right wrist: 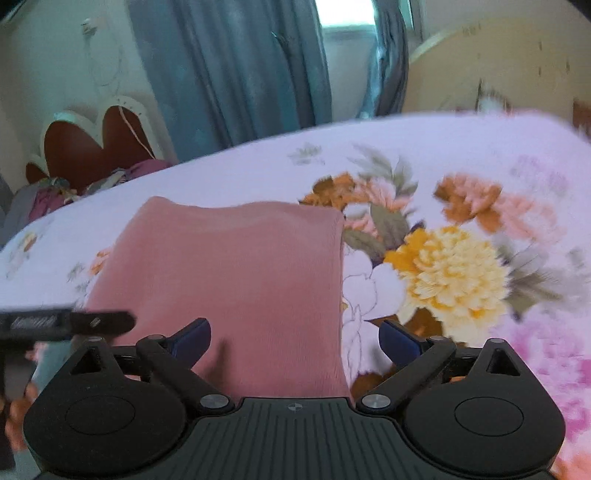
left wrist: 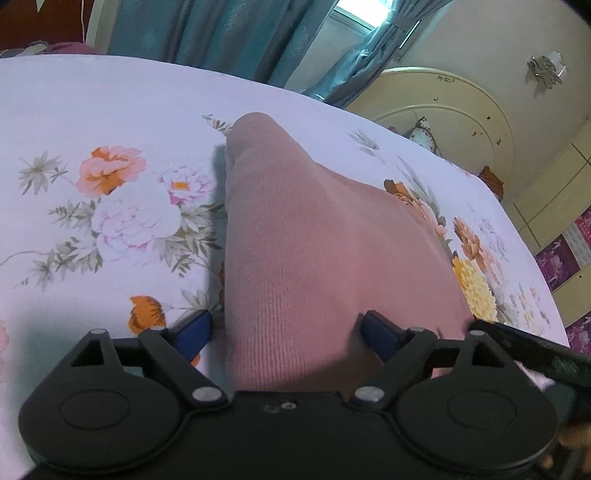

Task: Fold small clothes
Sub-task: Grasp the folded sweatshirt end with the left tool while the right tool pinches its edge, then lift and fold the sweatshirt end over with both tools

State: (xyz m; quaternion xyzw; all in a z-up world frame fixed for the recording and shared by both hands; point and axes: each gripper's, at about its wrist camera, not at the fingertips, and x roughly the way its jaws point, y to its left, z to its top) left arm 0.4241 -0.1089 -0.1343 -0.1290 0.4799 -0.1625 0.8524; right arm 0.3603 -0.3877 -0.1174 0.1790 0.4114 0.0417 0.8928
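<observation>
A pink ribbed garment [left wrist: 295, 251] lies on the floral bedsheet [left wrist: 110, 110], and everything else is placed against it. In the left wrist view it runs from under the left gripper [left wrist: 286, 332] away toward the middle of the bed, its far end rounded and raised off the sheet, a shadow along its left side. The left gripper's 2 blue pads [left wrist: 195, 328] stand spread wide, 1 at each side of the cloth's near end, with no sign of pressing on it. In the right wrist view, which is blurred, the garment [right wrist: 229, 277] shows as a folded block with a straight right edge. The right gripper [right wrist: 295, 338] is also spread wide: its left pad [right wrist: 192, 338] is over the pink cloth, its right pad over the sheet just beyond that edge, neither pinching it. Teal curtains [left wrist: 221, 33] hang beyond the garment's far end, and a cream headboard [left wrist: 443, 107] stands to its right.
</observation>
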